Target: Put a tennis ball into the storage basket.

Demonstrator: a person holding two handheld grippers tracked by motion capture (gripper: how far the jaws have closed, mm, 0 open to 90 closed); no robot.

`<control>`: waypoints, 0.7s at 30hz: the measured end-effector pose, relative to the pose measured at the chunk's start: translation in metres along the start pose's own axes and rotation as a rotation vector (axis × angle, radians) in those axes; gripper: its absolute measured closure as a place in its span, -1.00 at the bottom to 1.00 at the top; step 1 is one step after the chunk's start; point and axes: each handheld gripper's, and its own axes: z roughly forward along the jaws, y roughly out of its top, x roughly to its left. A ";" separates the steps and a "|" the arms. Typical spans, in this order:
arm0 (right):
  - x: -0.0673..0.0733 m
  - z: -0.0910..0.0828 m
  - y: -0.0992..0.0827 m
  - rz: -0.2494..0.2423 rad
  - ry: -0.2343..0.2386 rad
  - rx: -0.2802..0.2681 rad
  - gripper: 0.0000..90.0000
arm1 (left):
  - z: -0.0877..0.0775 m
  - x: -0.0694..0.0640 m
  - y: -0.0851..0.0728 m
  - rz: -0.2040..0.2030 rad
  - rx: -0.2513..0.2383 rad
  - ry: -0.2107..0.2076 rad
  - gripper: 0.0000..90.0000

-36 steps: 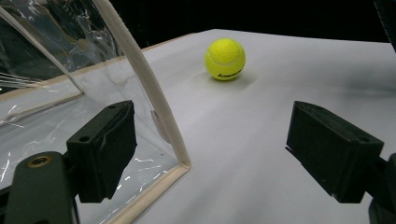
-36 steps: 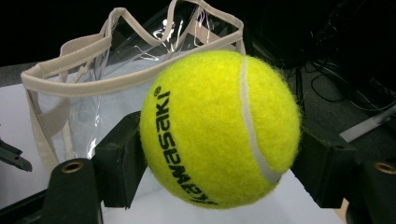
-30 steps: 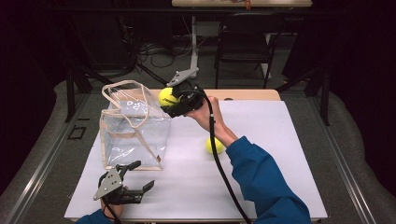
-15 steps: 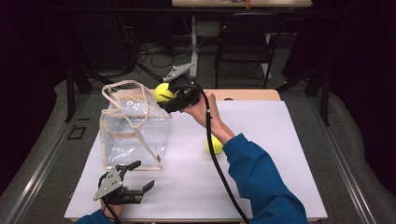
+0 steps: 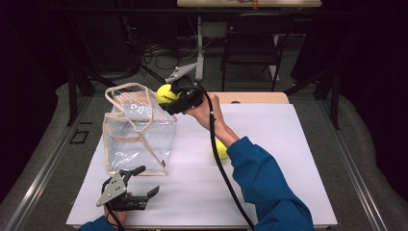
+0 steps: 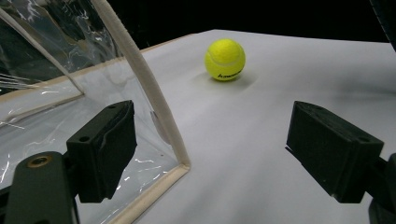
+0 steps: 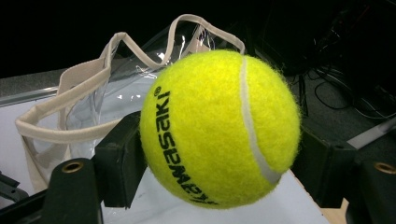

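Fuzzy round tennis ball [image 7: 219,128]; clear crinkled bag [image 5: 137,132]

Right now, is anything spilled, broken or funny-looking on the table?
Nothing stands out. The clear bag stands upright, one tennis ball is gripped in the right gripper beside its opening, and the other ball sits on the table.

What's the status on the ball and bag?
Right gripper shut on ball, at bag rim. Left gripper open, resting on table. Second ball loose. Nothing blocking.
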 end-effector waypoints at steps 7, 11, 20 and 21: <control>0.000 0.003 0.004 -0.002 -0.001 0.002 -0.42 | 0.000 0.000 0.000 -0.001 -0.001 -0.001 -0.65; 0.001 0.004 0.006 -0.004 0.001 -0.002 -0.42 | 0.000 0.000 0.000 0.001 -0.002 0.000 -0.65; 0.003 0.008 0.011 -0.006 -0.001 -0.009 -0.42 | 0.000 0.000 0.000 0.003 0.001 -0.003 -0.65; 0.003 0.008 0.012 -0.009 0.001 -0.011 -0.42 | 0.000 0.000 0.000 0.002 0.003 -0.003 -0.65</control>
